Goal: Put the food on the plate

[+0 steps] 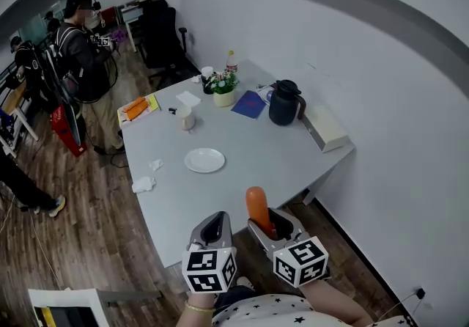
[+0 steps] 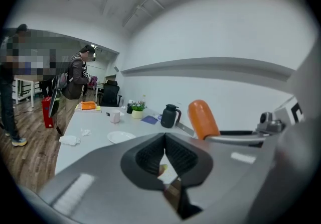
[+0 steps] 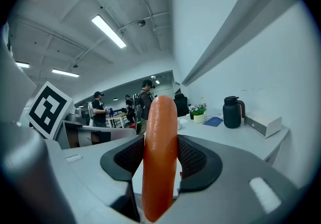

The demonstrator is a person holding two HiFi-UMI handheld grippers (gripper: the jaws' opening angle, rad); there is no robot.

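While the right gripper (image 3: 160,160) clamps one sausage (image 3: 160,122), the left gripper (image 2: 164,142) is clenched on nothing.

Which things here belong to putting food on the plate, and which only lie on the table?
For the job: sausage, held in the right gripper; white plate.
Only lying there: black jug, flower pot, mug, blue notebook, crumpled tissues.

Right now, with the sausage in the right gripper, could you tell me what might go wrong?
1. The sausage juts well beyond the pads of the right gripper, held by its smooth round side; it might slip or tip on the way.
2. The plate is small and lies well in from the near edge of the table, so an early release would likely land it on bare table.
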